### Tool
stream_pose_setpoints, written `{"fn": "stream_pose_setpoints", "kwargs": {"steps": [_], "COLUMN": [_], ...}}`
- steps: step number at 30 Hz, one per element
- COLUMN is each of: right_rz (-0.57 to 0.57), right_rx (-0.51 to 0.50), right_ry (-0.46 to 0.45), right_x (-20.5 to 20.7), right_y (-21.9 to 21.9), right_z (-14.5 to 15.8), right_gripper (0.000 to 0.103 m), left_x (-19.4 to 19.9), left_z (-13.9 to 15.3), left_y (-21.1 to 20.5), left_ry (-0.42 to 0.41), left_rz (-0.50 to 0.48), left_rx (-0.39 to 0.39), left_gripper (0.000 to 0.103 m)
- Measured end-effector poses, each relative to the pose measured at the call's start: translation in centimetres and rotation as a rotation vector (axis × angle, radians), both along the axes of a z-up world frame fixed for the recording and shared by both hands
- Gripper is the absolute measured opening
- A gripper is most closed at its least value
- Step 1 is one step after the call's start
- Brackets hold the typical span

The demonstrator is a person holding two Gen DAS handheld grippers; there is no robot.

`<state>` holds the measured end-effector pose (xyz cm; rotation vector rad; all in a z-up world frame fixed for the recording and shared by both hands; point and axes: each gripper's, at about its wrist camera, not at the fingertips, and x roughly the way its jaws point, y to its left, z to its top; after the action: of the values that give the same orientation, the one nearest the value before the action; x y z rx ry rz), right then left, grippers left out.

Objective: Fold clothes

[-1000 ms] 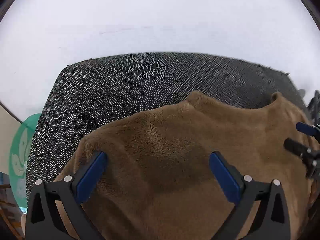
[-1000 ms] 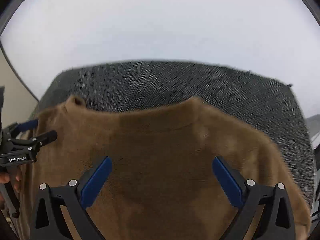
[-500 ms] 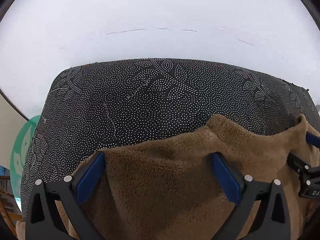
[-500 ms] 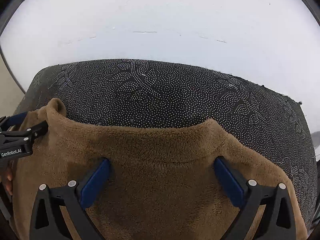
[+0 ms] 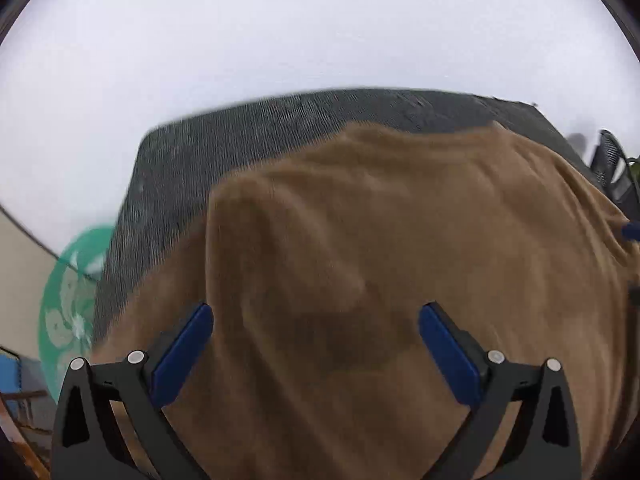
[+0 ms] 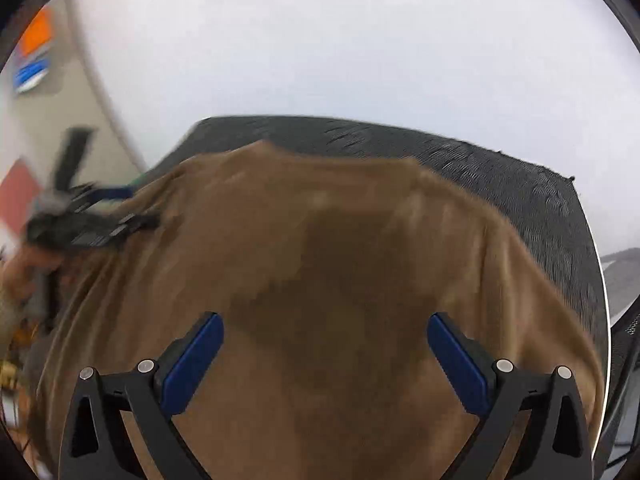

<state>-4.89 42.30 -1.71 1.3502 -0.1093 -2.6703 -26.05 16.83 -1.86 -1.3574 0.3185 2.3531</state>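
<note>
- Left wrist view: the left gripper (image 5: 316, 344) is seen with its blue-padded fingers (image 5: 182, 354) set wide apart; nothing is clamped between them. The brown fleece garment (image 5: 400, 240) lies directly beneath and ahead of the gap, draped over a dark dotted mat (image 5: 248, 148) on a white table (image 5: 280, 40).
- Right wrist view: the right gripper (image 6: 326, 358) is likewise spread, with no cloth pinched. The same garment (image 6: 340, 248) fills the frame below and forward of it, and its far edge falls short of the mat's (image 6: 520, 184) far border.
- Governing relation: the garment's long axis is judged to run side to side across both views, with one gripper over each end. The left gripper is nearer the raised hump of cloth on its own side, the right gripper nearer the flatter portion.
- The other tool is caught at the edge of each view: the right gripper (image 5: 630, 232) at the far right of the left view, the left gripper (image 6: 92, 220) at the left of the right view, at or close to the garment's edge; contact cannot be determined through the blur.
- Surroundings: a green patterned object (image 5: 76, 300) is noted beyond the mat's left side, well clear of the cloth. A dark mesh object (image 5: 616, 168) stands past the table's right side.
- Obstruction: none is observed on the garment. Both frames are motion-blurred, so fine folds and seams cannot be reported.
</note>
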Motion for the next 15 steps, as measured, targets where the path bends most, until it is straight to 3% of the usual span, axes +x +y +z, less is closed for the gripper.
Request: {"fn": "stream_pose_setpoints", "kwargs": {"steps": [4,8,12,15], "right_rz": [0.131,0.086,-0.032,-0.115], "right_rx": [0.009,0.071,0.083,0.162], "right_ry": [0.019,0.065,0.110,0.140], "right_x": [10.1,19.1,25.9,30.8], "right_y": [-1.5,-1.6,-1.2,-2.6], "right_z": [1.1,1.3,1.0,0.7], "right_gripper": [0.103,0.103,0.103,0.103], "left_x": [4.5,10.2,14.9,17.0], "left_z": [0.4,1.7,1.7,1.2], "left_y": [-1.1,1.2,6.2,9.9], "left_ry": [-0.062,-0.091,-0.089,-0.071], "left_rz": [-0.012,-0.106,-0.269,-0.361], "left_rx": [0.121,0.198,0.157,0.114], "left_gripper": [0.103,0.103,0.103,0.103]}}
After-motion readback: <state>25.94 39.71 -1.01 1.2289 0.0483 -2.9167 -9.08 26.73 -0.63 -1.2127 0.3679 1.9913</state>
